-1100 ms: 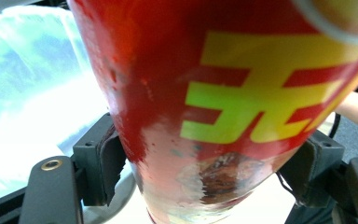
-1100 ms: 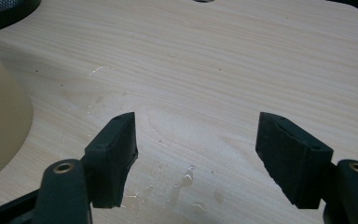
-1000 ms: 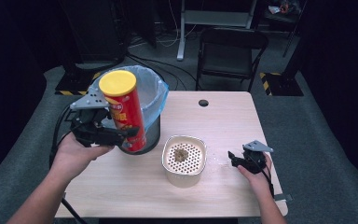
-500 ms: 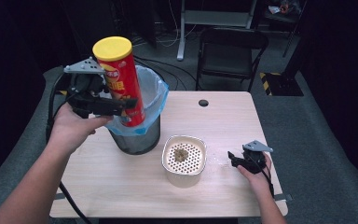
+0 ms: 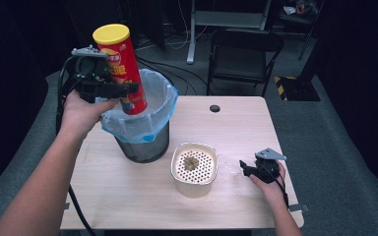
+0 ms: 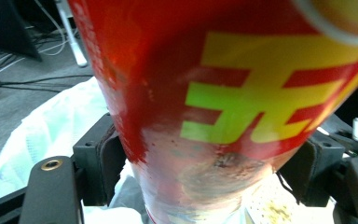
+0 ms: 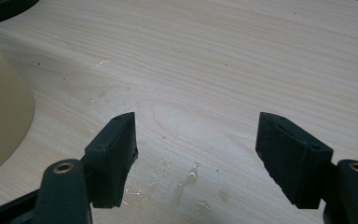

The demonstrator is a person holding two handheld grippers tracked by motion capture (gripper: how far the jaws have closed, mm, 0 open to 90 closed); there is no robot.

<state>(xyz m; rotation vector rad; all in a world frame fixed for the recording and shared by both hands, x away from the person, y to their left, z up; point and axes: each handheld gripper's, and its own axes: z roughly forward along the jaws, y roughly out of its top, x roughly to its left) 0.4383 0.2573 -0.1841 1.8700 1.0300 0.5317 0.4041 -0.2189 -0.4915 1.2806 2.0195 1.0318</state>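
A red chip can (image 5: pixel 122 69) with a yellow lid is held upright over the bin (image 5: pixel 140 128), which is lined with a pale blue bag. My left gripper (image 5: pixel 120 91) is shut on the can's lower half; the left gripper view has the can (image 6: pixel 223 107) squeezed between both pads, the bag's white rim below it. A cream strainer bowl (image 5: pixel 194 167) with brown scraps stands right of the bin. My right gripper (image 5: pixel 246 169) rests open on the table to the right of the bowl; its jaws (image 7: pixel 196 154) are wide apart over wet wood, with nothing between them.
The wooden table (image 5: pixel 226 128) has a round cable hole (image 5: pixel 214 108) near its far edge. Small water drops (image 7: pixel 186 179) lie by the right gripper. The bowl's cream wall (image 7: pixel 0 107) is at that view's left. A black chair (image 5: pixel 243 54) stands behind the table.
The left hand has lifted the chip can from beside the bin's front up and back, so it now hangs over the bin's opening. The right gripper has stayed still.
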